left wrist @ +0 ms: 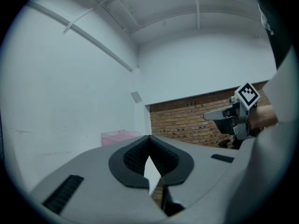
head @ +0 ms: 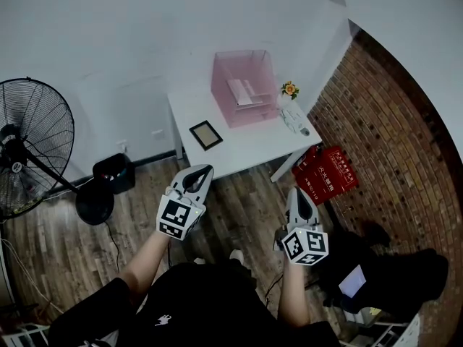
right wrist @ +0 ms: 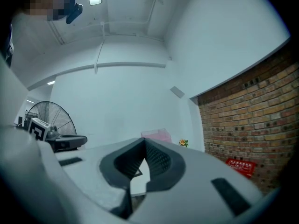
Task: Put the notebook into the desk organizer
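Note:
The notebook (head: 206,134), dark with a paler middle, lies flat on the white table (head: 246,147) near its front left corner. Behind it stands the pink see-through desk organizer (head: 244,85), also visible in the left gripper view (left wrist: 120,136) and the right gripper view (right wrist: 156,134). Both grippers are held level in front of the table, short of its front edge. My left gripper (head: 205,168) (left wrist: 149,138) is shut with nothing in it. My right gripper (head: 296,191) (right wrist: 144,140) is shut and empty as well.
A small flower pot (head: 290,89) and a white object (head: 296,119) sit at the table's right end. A standing fan (head: 29,147) and a black box (head: 113,172) are on the wooden floor at the left. A red sign (head: 325,173) leans on the brick wall (head: 391,143) at the right.

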